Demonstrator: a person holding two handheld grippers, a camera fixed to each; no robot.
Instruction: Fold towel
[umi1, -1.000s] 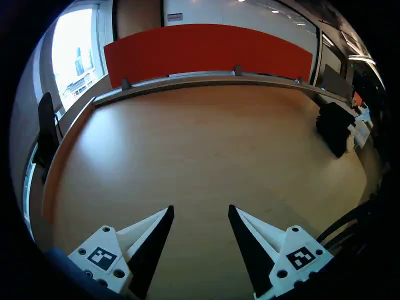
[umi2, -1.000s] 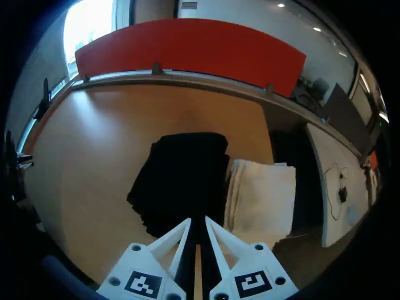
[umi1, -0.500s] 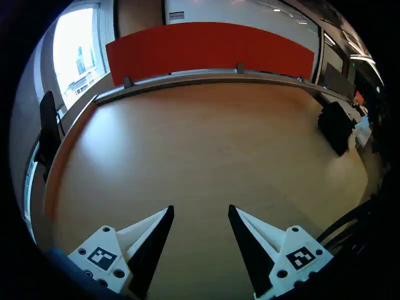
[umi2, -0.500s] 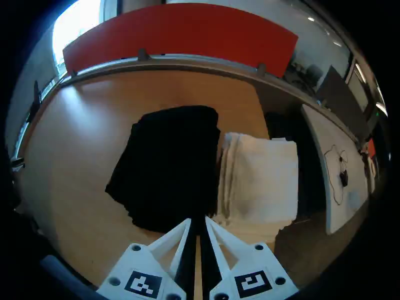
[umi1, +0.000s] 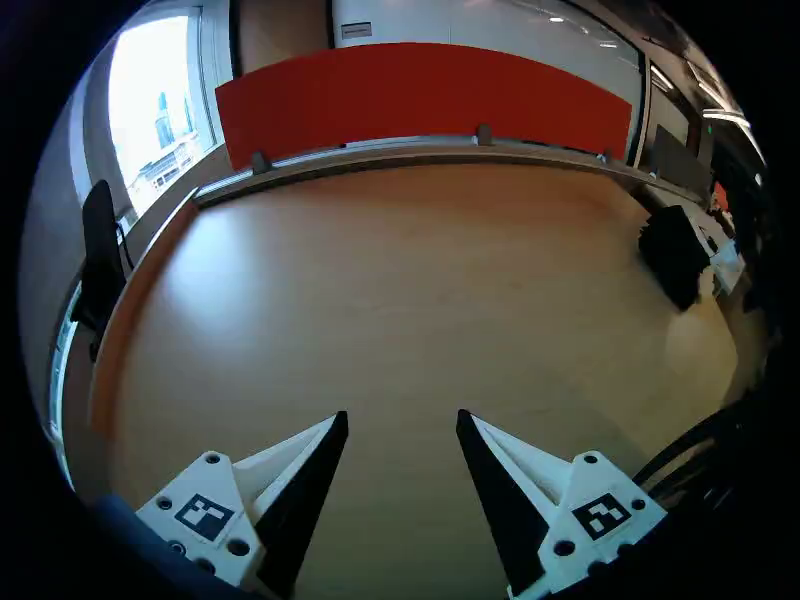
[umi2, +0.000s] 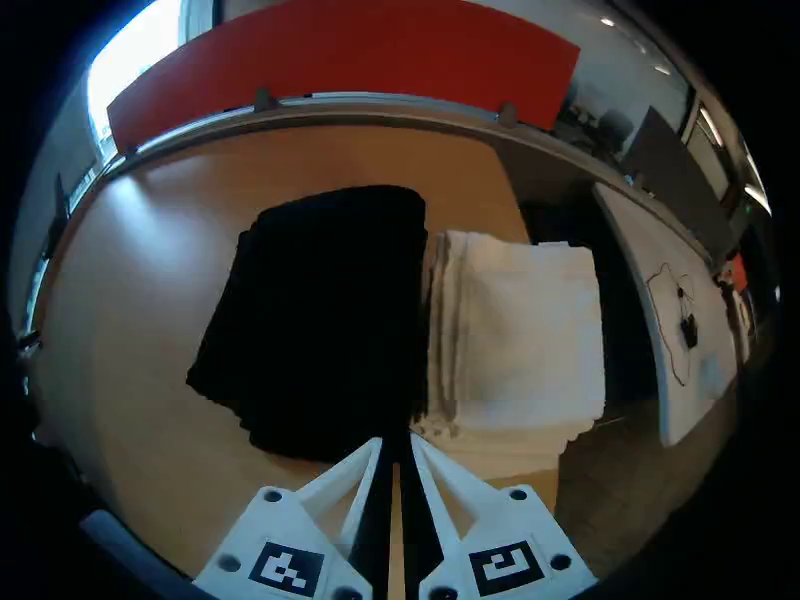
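Right gripper view, black towels (umi2: 320, 320) just beside white towels (umi2: 525, 330)

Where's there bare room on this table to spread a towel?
The wide tabletop between the red divider and the left gripper is bare. Ahead of the right gripper it's crowded: black towels beside white towels.

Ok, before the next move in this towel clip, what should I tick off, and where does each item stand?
1. Left gripper open and empty: ok.
2. Right gripper open for a grasp: not ok; its fingers are shut with nothing between them.
3. Towels ahead of the right gripper: ok; black stack and white stack lie side by side.
4. Bare table ahead of the left gripper for spreading a towel: ok.
5. Which towel to fold: cannot tell; both stacks look folded already.
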